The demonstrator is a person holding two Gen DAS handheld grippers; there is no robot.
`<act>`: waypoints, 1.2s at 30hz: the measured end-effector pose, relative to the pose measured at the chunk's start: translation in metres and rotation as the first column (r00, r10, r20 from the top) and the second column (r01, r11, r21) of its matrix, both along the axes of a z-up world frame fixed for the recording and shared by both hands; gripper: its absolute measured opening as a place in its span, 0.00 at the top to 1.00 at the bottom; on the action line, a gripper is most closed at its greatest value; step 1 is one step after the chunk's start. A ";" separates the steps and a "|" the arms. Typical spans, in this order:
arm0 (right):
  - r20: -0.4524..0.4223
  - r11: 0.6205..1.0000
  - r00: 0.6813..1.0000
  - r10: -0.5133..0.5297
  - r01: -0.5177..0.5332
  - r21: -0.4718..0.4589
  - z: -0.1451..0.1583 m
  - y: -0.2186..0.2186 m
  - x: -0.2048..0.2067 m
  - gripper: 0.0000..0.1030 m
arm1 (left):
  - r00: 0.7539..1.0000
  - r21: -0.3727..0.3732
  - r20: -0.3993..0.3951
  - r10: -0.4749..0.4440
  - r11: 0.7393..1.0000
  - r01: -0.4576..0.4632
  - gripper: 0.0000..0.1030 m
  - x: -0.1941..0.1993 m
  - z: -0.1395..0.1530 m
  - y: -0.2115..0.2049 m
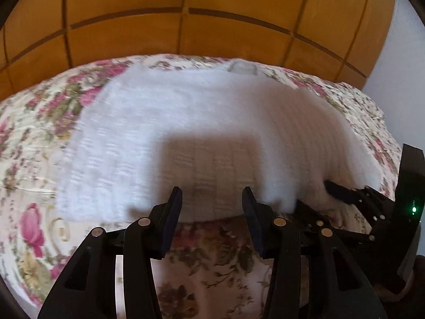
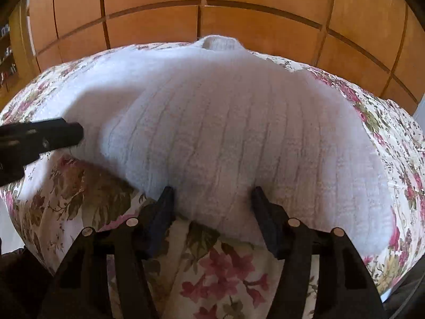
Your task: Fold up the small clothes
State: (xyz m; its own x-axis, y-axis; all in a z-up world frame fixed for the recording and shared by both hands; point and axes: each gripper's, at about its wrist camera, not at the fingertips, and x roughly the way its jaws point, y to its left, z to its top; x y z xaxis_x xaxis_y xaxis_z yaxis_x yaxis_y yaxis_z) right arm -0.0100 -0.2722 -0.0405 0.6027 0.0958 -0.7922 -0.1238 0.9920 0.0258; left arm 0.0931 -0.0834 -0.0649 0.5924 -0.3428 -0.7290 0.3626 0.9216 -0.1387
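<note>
Left wrist view: left gripper [image 1: 212,199] in foreground, fingers [image 1: 174,207] spread apart, nothing between them; tips sit just over the near hem of a white sweater [image 1: 186,122]. Image blurred across the garment, so knit detail is poor here. At the right edge the right gripper [image 1: 342,192] shows side-on, its tip against the sweater's near right corner; from this angle its opening cannot be judged. A green indicator light [image 1: 413,209] glows on its body, seen only in this view.

Right wrist view: sharper. Left gripper [image 2: 66,133] enters from the left edge, tip at the sweater's [image 2: 239,133] left side. Right gripper [image 2: 212,196] in foreground, fingers [image 2: 166,202] wide apart, straddling the near hem; the fabric lies between them but is not pinched. A shelf with small items [image 2: 6,53] at far left appears only here; items too small to identify.

No legible writing or labels in either view.

Sweater: white, fuzzy, vertical ribbing, collar [image 2: 219,43] at the far end, right portion appears doubled over the body. It lies spread on a bed covered by a floral bedspread [image 2: 212,279], pink roses on cream. Wooden panelled wardrobe doors [image 2: 239,26] stand behind the bed.
</note>
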 end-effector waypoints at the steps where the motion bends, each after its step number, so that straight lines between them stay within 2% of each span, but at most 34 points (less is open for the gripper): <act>1: -0.005 1.000 1.000 -0.003 0.003 0.008 0.001 -0.001 0.000 0.40 | 1.000 0.004 0.006 0.011 1.000 -0.011 0.55 -0.001 0.002 0.002; 3: -0.012 1.000 1.000 -0.012 0.012 0.023 0.003 -0.002 0.001 0.37 | 0.999 0.015 0.019 0.034 0.999 -0.034 0.45 -0.004 0.007 0.007; 4: -0.016 1.000 1.000 -0.012 0.012 0.025 0.004 0.000 0.005 0.35 | 0.999 0.009 0.026 0.041 0.999 -0.041 0.43 -0.004 0.010 0.009; 10: -0.031 0.992 0.998 -0.057 0.060 0.108 0.025 -0.018 0.003 0.28 | 0.997 -0.001 0.054 0.060 0.998 -0.060 0.43 -0.008 0.022 0.020; 18: -0.019 0.956 0.970 -0.241 0.241 0.165 0.052 -0.084 -0.004 0.23 | 0.994 0.001 0.060 0.093 0.996 -0.093 0.43 -0.004 0.024 0.031; 21: -0.065 0.919 0.943 -0.327 0.333 0.212 0.046 -0.117 -0.004 0.23 | 0.991 0.006 0.057 0.117 0.993 -0.118 0.31 0.000 0.022 0.037; 24: -0.103 0.871 0.912 -0.398 0.410 0.269 0.036 -0.149 -0.001 0.16 | 0.988 0.008 0.060 0.145 0.989 -0.146 0.31 0.006 0.021 0.047; 26: -0.147 0.839 0.893 -0.426 0.450 0.305 0.023 -0.171 0.006 0.15 | 0.986 -0.007 0.047 0.161 0.987 -0.161 0.31 0.013 0.017 0.055; 27: -0.179 0.809 0.881 -0.438 0.473 0.348 0.011 -0.185 0.012 0.15 | 0.985 -0.007 0.038 0.168 0.986 -0.168 0.31 0.018 0.016 0.059; 30: -0.226 0.758 0.877 -0.424 0.480 0.441 -0.009 -0.206 0.019 0.12 | 0.981 -0.021 0.007 0.195 0.981 -0.195 0.31 0.031 0.011 0.070; 32: -0.214 0.756 0.886 -0.412 0.463 0.463 -0.008 -0.207 0.020 0.10 | 0.975 -0.040 -0.009 0.221 0.974 -0.221 0.31 0.037 0.010 0.077; 34: -0.211 0.768 0.894 -0.395 0.448 0.457 -0.007 -0.204 0.021 0.10 | 0.971 -0.061 -0.025 0.239 0.969 -0.240 0.31 0.042 0.010 0.083; 36: -0.207 0.771 0.901 -0.382 0.434 0.466 -0.007 -0.204 0.019 0.10 | 0.967 -0.060 -0.013 0.256 0.965 -0.256 0.31 0.045 0.010 0.085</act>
